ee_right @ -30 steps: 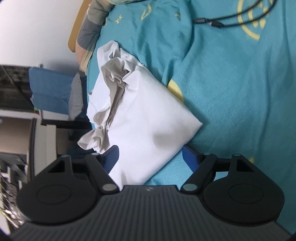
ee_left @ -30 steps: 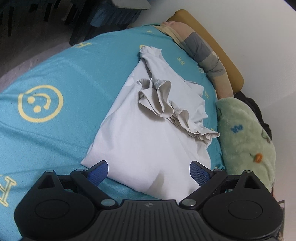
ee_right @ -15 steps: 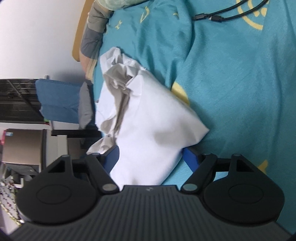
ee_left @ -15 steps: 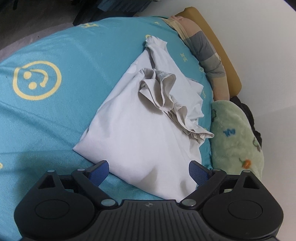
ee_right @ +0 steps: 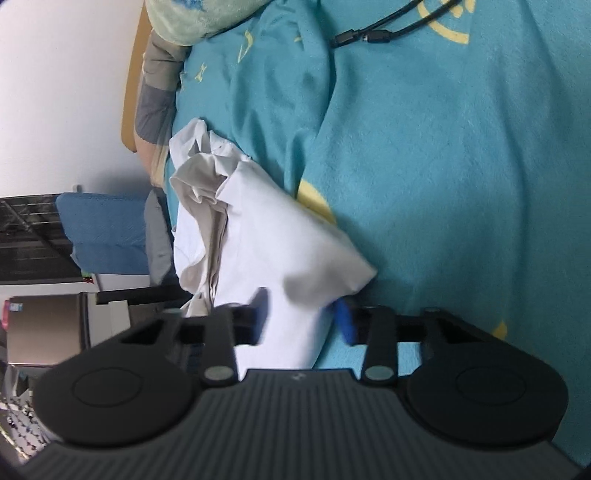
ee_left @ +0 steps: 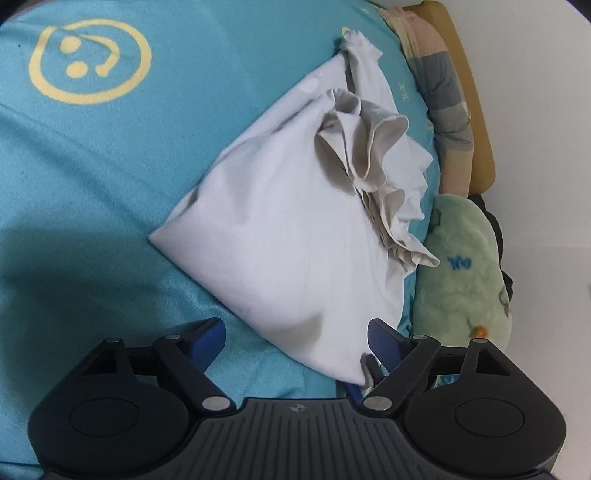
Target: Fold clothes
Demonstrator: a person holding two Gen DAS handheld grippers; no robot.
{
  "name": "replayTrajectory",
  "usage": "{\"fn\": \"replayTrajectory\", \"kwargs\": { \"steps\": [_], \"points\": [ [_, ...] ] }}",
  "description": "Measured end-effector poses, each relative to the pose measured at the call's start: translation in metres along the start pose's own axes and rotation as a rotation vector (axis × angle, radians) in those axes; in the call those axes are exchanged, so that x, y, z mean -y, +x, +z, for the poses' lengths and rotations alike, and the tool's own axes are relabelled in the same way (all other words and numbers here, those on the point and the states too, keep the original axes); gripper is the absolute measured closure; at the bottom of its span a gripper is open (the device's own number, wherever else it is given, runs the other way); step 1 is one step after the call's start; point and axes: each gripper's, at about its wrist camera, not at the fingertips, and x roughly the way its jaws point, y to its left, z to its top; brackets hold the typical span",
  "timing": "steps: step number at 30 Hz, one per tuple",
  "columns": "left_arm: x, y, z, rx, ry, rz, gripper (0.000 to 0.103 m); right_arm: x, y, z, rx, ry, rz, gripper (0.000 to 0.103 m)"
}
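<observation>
A white garment [ee_left: 280,236] lies crumpled on the teal bed sheet [ee_left: 92,177], with a beige bunched part [ee_left: 354,147] on top. My left gripper [ee_left: 295,341] hovers low over its near corner. Its jaws are closing, the cloth lies between them, and the left pad [ee_left: 207,338] is clear of the fabric. In the right wrist view the same garment [ee_right: 266,236] reaches down between the blurred fingers of my right gripper [ee_right: 301,317]. Those jaws are closing, and both pads press on the garment's near edge.
A green plush pillow [ee_left: 465,266] and a striped pillow [ee_left: 447,96] lie along the wooden headboard [ee_left: 476,122] beside the garment. Black cables [ee_right: 369,35] cross the sheet at the far side. The bed's edge, with a blue seat [ee_right: 103,229] beyond it, is at the left.
My left gripper sank toward the garment's near corner and its jaws narrowed slightly. My right gripper's jaws went from wide apart to pinching the garment's edge.
</observation>
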Motion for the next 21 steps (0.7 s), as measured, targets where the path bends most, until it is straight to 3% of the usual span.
{"fn": "replayTrajectory", "kwargs": {
  "steps": [1,4,6,10,14,17,18,21],
  "points": [
    [0.002,0.002,-0.001,-0.012,0.001,-0.015,0.019,-0.004,0.000,0.000,0.004,-0.026,-0.004,0.090],
    [0.008,0.012,-0.006,-0.057,0.002,-0.074,0.019,-0.015,-0.004,-0.001,0.009,-0.067,0.063,0.093],
    [0.011,0.023,-0.006,-0.071,-0.005,-0.075,0.019,-0.027,-0.008,-0.001,0.024,-0.107,0.115,0.095],
    [0.005,0.027,0.000,0.001,-0.037,-0.069,0.029,-0.045,-0.020,-0.002,0.066,-0.172,0.198,0.096],
    [-0.011,0.006,0.011,0.133,-0.103,-0.079,0.038,-0.046,-0.029,0.001,0.124,-0.188,0.190,0.097],
    [-0.015,0.002,0.011,0.174,-0.126,-0.085,0.060,-0.043,-0.029,0.004,0.124,-0.173,0.180,0.097],
    [-0.014,0.002,0.011,0.183,-0.118,-0.076,0.071,-0.043,-0.029,0.004,0.126,-0.176,0.177,0.097],
    [-0.007,0.000,0.011,0.214,-0.072,-0.084,0.087,-0.045,-0.030,0.003,0.138,-0.197,0.173,0.097]
  ]
}}
